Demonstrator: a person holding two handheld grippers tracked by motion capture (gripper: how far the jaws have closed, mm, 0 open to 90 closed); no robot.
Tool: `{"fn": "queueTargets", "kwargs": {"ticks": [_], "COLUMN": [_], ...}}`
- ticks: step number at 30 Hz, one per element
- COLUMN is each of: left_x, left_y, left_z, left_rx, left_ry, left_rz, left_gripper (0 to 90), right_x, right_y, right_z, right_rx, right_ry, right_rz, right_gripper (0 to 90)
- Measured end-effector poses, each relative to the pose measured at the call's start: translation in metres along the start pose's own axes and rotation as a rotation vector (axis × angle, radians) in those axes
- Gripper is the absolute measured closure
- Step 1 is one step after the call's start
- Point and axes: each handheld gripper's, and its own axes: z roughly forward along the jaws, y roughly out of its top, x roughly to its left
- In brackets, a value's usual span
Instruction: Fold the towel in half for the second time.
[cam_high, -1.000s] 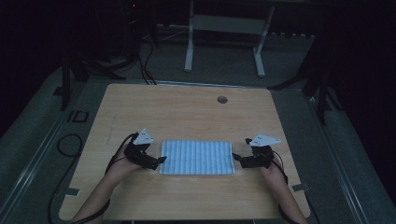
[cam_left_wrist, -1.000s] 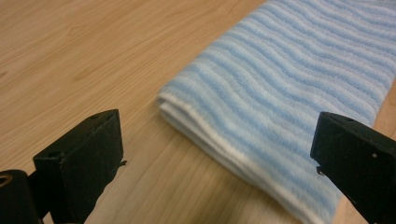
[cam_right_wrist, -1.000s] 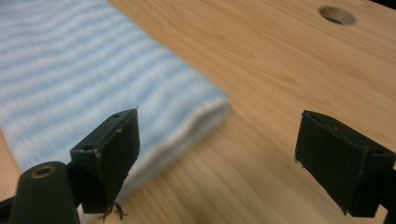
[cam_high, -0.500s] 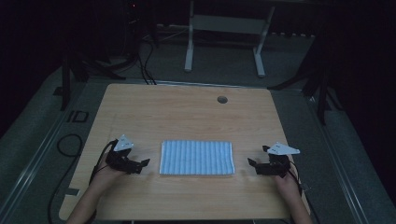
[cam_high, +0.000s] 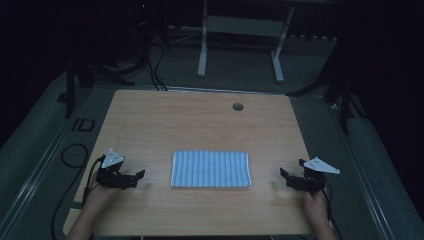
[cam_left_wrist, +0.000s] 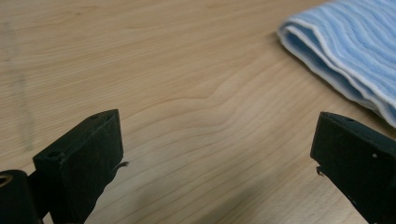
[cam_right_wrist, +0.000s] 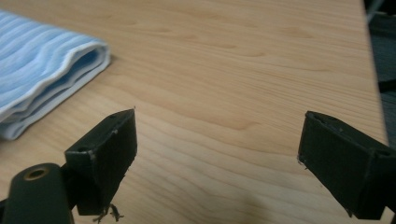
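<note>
A folded blue-and-white striped towel lies flat near the front middle of the wooden table. My left gripper rests low over the table to the towel's left, open, nothing between its jaws. My right gripper sits to the towel's right, also open and empty. In the left gripper view the towel's folded corner lies up and to the right of the gripper. In the right gripper view the towel's layered edge lies at the left, clear of the gripper.
A round cable hole is set in the tabletop near its far edge. Beyond the table stands a white metal frame on a dark floor. Cables trail off the table's left side.
Both grippers have drawn away from the towel's side edges, outward and toward the front corners. The towel stays flat where it was.
</note>
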Motion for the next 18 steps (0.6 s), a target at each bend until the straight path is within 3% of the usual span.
{"fn": "queueTargets", "kwargs": {"ticks": [3, 15, 18], "left_x": [0.005, 0.017, 0.018], "left_y": [-0.004, -0.013, -0.014], "left_z": [-0.004, -0.017, -0.019], "left_rx": [-0.015, -0.106, -0.123], "left_ry": [0.000, 0.086, 0.105], "left_rz": [-0.036, -0.119, -0.131], "left_gripper": [2.8, 2.8, 2.8], "right_x": [-0.003, -0.012, -0.017], "right_y": [-0.001, -0.010, -0.011], "right_z": [-0.004, -0.011, -0.015], "right_rx": [-0.020, -0.047, -0.076], "right_ry": [-0.008, -0.083, -0.106], "right_rz": [0.023, 0.111, 0.152], "right_gripper": [11.5, 11.6, 11.6]}}
